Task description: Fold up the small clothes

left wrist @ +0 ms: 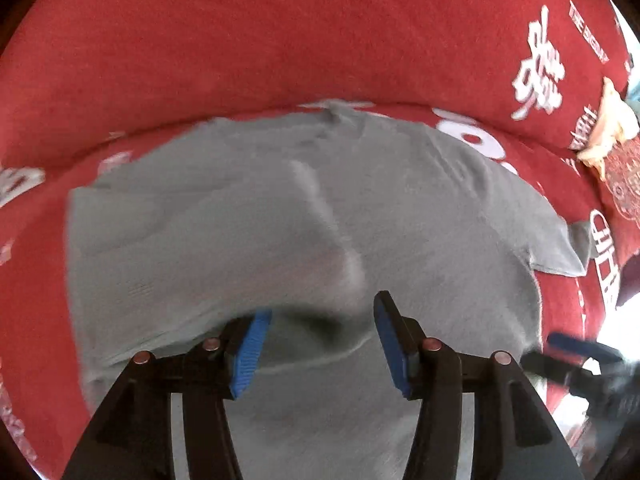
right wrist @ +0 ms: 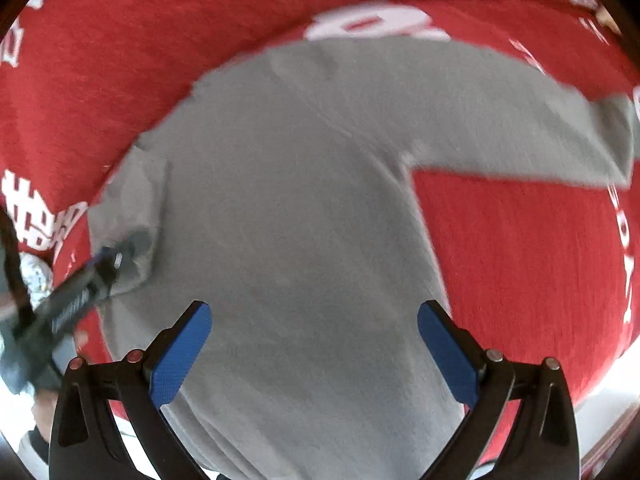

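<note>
Both wrist views look steeply down from close above, along each tool's fingers, onto the grey shirt (left wrist: 304, 208) spread on the red printed cloth (left wrist: 240, 40). They share that shirt — and each catches the other tool at its edge.

My left tool (left wrist: 322, 346) has black angular arms, ribbed blue fingertip pads (left wrist: 250, 354) and copper-coloured round screws; my right tool (right wrist: 314, 354) matches it.
</note>
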The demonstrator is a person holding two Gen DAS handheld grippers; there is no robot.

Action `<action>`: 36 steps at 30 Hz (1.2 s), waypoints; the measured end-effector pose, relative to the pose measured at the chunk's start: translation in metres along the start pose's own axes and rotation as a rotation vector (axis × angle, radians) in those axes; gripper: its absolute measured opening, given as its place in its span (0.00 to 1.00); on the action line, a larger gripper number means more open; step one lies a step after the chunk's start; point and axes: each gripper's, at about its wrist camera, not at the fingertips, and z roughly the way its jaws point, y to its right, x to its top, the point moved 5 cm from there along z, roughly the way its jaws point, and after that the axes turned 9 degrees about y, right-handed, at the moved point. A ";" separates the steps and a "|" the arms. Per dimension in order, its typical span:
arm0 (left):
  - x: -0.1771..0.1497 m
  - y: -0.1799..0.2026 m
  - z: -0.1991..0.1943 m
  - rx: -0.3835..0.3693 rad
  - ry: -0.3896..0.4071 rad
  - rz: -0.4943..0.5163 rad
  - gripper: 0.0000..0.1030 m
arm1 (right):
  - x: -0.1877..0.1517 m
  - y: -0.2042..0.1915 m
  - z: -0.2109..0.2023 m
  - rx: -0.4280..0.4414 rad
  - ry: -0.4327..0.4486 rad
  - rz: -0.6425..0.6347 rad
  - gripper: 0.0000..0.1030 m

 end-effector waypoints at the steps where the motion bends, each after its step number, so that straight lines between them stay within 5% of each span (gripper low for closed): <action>1: 0.000 -0.012 -0.009 0.022 0.014 -0.015 0.53 | 0.004 -0.010 0.000 0.008 -0.007 -0.033 1.00; 9: -0.004 -0.157 -0.038 0.273 0.023 -0.259 0.53 | 0.020 -0.162 0.011 0.027 0.121 -0.637 1.00; 13: -0.019 -0.181 -0.018 0.311 -0.042 -0.302 0.53 | -0.006 -0.217 0.042 -0.048 0.138 -0.956 1.00; 17: -0.033 -0.179 -0.007 0.341 -0.055 -0.294 0.53 | -0.021 -0.230 0.062 -0.210 0.197 -1.159 0.93; 18: -0.032 -0.176 -0.006 0.345 -0.050 -0.291 0.53 | -0.021 -0.231 0.071 -0.274 0.214 -1.206 0.82; 20: -0.034 -0.174 -0.006 0.377 -0.052 -0.270 0.61 | -0.017 -0.229 0.086 -0.329 0.205 -1.240 0.16; 21: -0.031 -0.172 -0.006 0.396 -0.052 -0.257 0.66 | -0.012 -0.227 0.087 -0.311 0.194 -1.206 0.06; 23: -0.031 -0.170 -0.006 0.396 -0.053 -0.239 0.67 | 0.011 -0.217 0.070 -0.240 0.236 -1.012 0.06; 27: -0.027 -0.172 -0.006 0.383 -0.059 -0.228 0.67 | 0.062 -0.139 0.024 0.006 0.280 -0.340 0.06; 30: -0.023 -0.171 -0.005 0.400 -0.067 -0.202 0.67 | 0.068 -0.062 0.024 0.143 0.234 0.153 0.28; 31: -0.022 -0.170 -0.004 0.405 -0.070 -0.194 0.67 | 0.064 -0.036 0.029 0.202 0.202 0.310 0.41; 33: -0.020 -0.171 -0.002 0.410 -0.076 -0.188 0.67 | 0.058 -0.005 0.038 0.253 0.164 0.499 0.54; 36: -0.016 -0.174 -0.004 0.398 -0.111 -0.211 0.67 | 0.049 0.014 0.033 0.289 0.156 0.593 0.54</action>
